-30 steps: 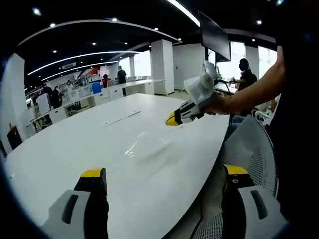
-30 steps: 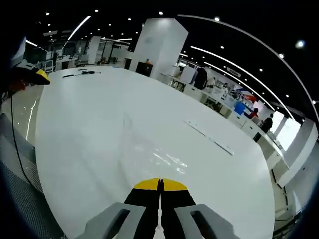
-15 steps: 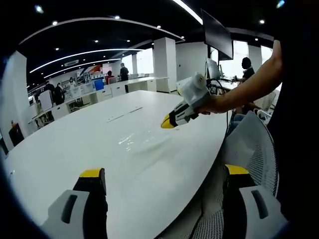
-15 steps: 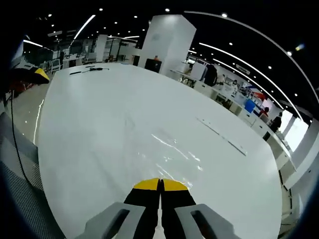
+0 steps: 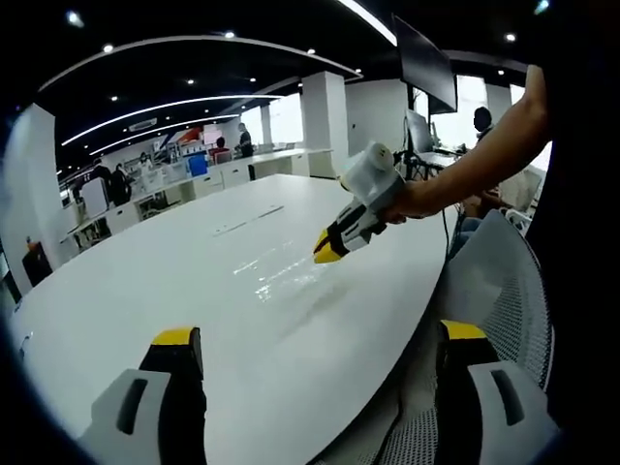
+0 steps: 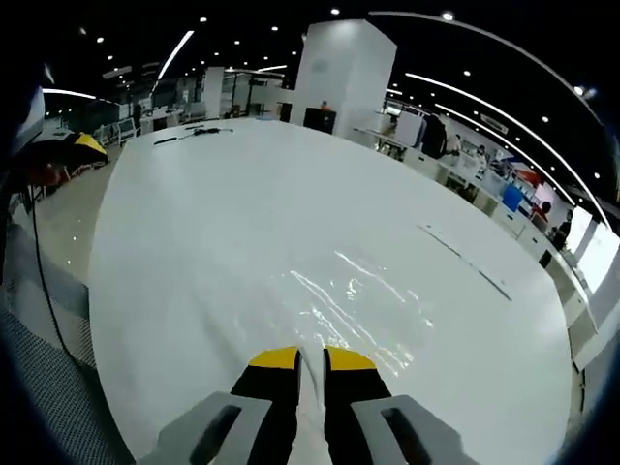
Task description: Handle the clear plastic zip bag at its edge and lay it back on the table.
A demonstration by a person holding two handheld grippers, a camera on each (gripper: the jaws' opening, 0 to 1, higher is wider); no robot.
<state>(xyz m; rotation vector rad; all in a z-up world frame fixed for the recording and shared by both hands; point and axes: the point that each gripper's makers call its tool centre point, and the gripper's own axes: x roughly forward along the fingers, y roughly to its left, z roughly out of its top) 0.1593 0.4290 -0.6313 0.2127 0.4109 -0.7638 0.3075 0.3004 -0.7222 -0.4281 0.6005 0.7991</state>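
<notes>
A: Where is the clear plastic zip bag [image 6: 363, 305] at this moment?

B: Lying flat on the wide white oval table [image 6: 194, 242], just beyond the yellow-tipped right gripper [image 6: 311, 359]. In the right gripper view it spreads from the jaw tips toward one o'clock, given away mostly by glare streaks. In the left gripper view the same bag [image 5: 281, 276] sits near centre, with the right gripper [image 5: 330, 250] poised at its two o'clock edge.

A: Is the right gripper holding it?

B: Its jaws stand a slit apart. The bag's near edge runs right up to that slit, but I cannot tell whether any film is pinched there; it looks let go, or nearly so.

A: And the left gripper [image 5: 320, 341]?

B: Spread wide, holding nothing, hovering over the near table edge, well apart from the bag.

A: How would the bag handle?

B: My judgement: very light, limp and slick. It should drape and slide rather than keep shape, and won't break. The thickened zip edge or a corner is the place to grip; the flat middle gives the jaws nothing to bite.

A: Counts?

B: One bag, one table, two grippers. A white mesh chair [image 5: 499, 291] stands at three o'clock in the left gripper view, and a thin dark cable [image 6: 199, 133] lies at the table's far end, around eleven o'clock in the right gripper view.
</notes>
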